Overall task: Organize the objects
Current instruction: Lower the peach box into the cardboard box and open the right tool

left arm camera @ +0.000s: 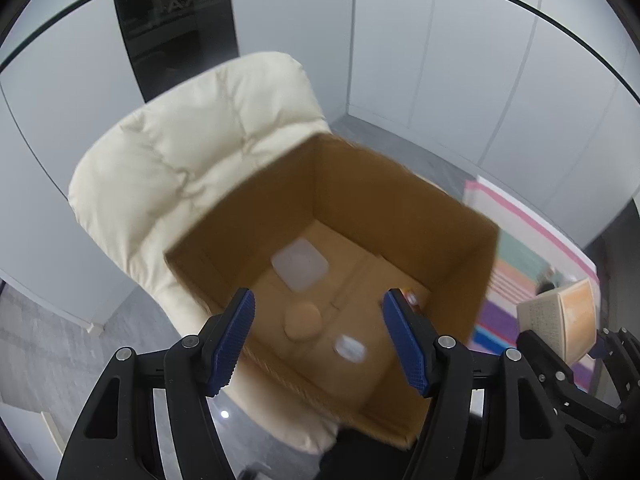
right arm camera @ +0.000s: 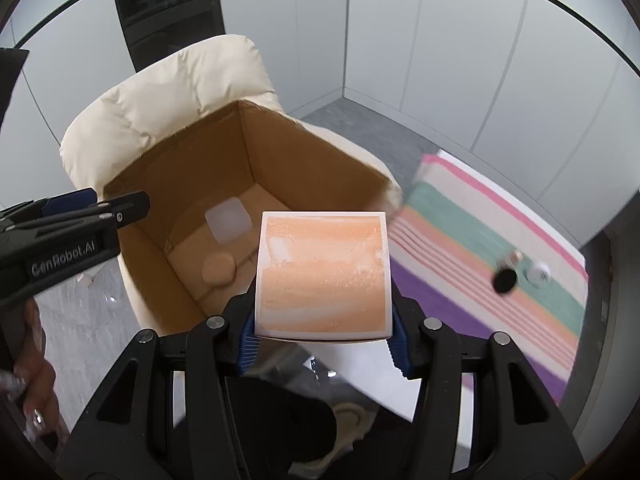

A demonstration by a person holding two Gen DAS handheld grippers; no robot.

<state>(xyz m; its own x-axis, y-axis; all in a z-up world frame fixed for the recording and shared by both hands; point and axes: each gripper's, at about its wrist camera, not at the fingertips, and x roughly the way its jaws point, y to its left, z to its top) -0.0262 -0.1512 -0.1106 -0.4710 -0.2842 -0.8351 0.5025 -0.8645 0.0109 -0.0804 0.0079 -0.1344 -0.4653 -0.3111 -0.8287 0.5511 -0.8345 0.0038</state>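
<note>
Orange and white, the small carton [right arm camera: 322, 276] sits clamped between the blue ribbed pads of the right gripper [right arm camera: 322, 344], held just beside the near rim of the open box [right arm camera: 304, 148] rather than over its middle. The left gripper [left arm camera: 318, 334] hangs above the same box with its jaws apart and nothing between them. To place the carton well, I would carry it further over the opening, keep its flat face level, and lower it past the rim before letting go, aiming for bare floor beside the round tan disc [right arm camera: 218, 268] and the pale translucent square [right arm camera: 229, 220] already lying there. Corrugated brown walls stand straight and stiff, so a clipped edge could tip the box on the soft, quilted cream chair [right arm camera: 160, 92] under it. Printed card gives the carton crisp corners and a slightly glossy skin. On the striped cloth [right arm camera: 480, 248] to the right, a black disc [right arm camera: 505, 280] and a small white item [right arm camera: 538, 274] still wait.
</note>
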